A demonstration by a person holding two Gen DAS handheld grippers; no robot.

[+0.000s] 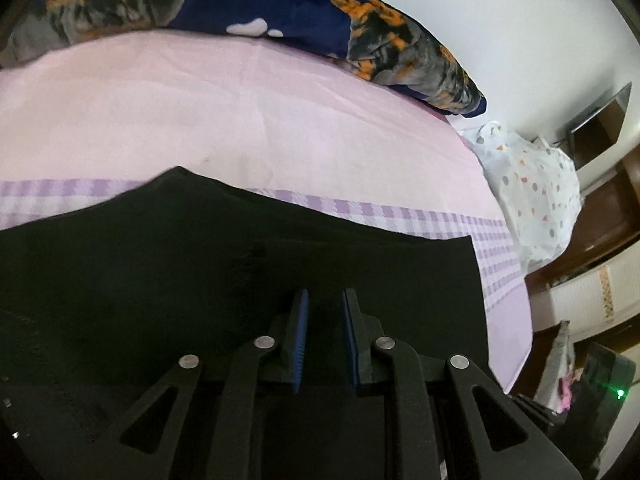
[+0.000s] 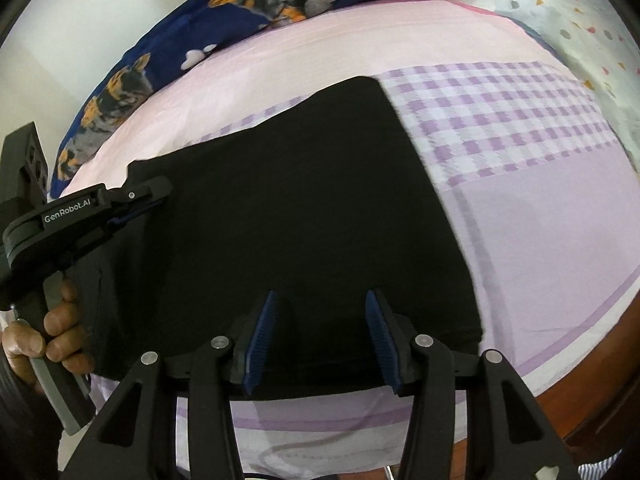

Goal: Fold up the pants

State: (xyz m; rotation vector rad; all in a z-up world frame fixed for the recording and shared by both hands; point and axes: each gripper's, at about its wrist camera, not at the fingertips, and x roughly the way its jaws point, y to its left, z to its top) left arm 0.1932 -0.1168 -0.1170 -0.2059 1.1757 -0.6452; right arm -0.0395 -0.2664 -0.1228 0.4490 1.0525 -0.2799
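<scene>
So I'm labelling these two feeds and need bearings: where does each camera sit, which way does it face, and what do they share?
Left wrist: sits on the left gripper, looking down along its narrowly parted fingers over the black pants toward the blanket; only its own fingers show.
Right wrist: sits on the right gripper, wider apart, facing the pants' near edge; the left gripper and the hand holding it show at left.
Shared: pants, pink sheet, blanket, spotted bag.
</scene>
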